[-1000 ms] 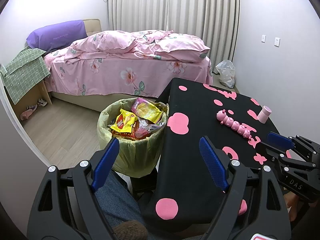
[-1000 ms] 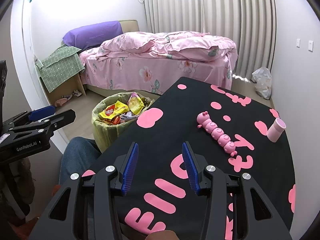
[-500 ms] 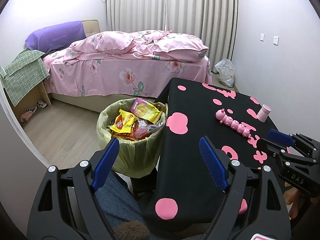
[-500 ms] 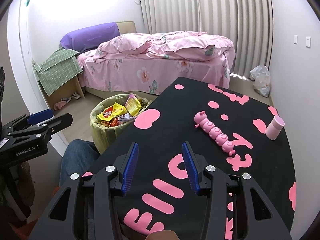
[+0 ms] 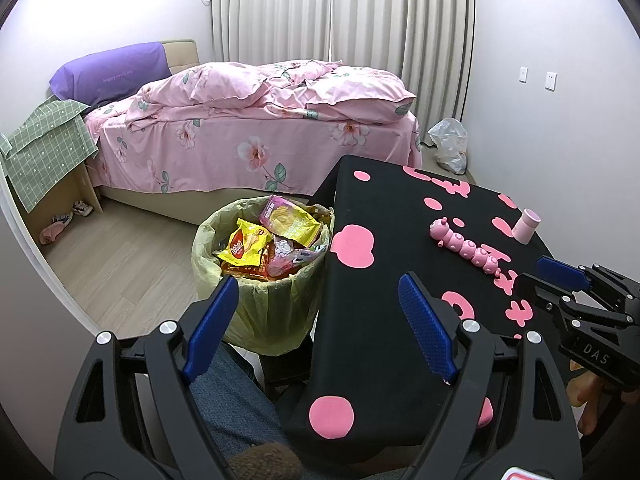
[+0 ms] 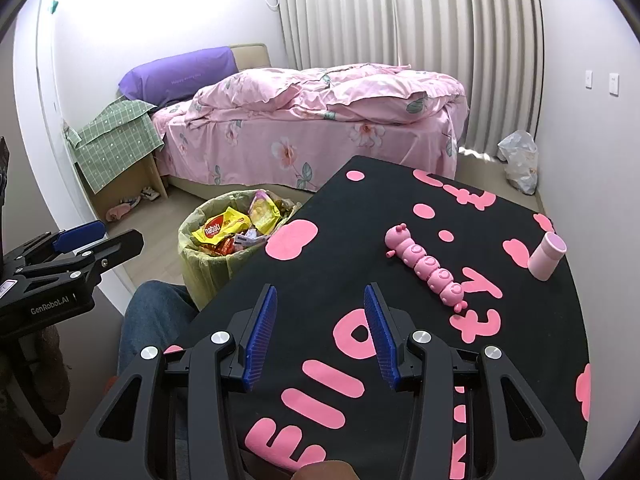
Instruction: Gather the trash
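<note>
A bin lined with a yellow-green bag (image 5: 260, 300) (image 6: 208, 264) stands on the floor left of the table, heaped with snack wrappers (image 5: 256, 244) (image 6: 224, 230). My left gripper (image 5: 320, 316) hovers open and empty, one finger over the bin's near rim, the other over the table's left edge. Above the black tablecloth my right gripper (image 6: 320, 328) is held open, nothing between its blue pads. Each gripper shows at the side of the other's view: the right one (image 5: 560, 276), the left one (image 6: 80, 236).
The black table (image 5: 380, 280) (image 6: 340, 264) with pink shapes carries a pink caterpillar toy (image 6: 426, 266) and a pink cup (image 6: 546, 256). A person's jeans-clad knee (image 5: 228, 392) sits below. Behind are a pink bed (image 5: 260, 128), a wooden floor, and a white plastic bag (image 6: 518, 162) by the curtain.
</note>
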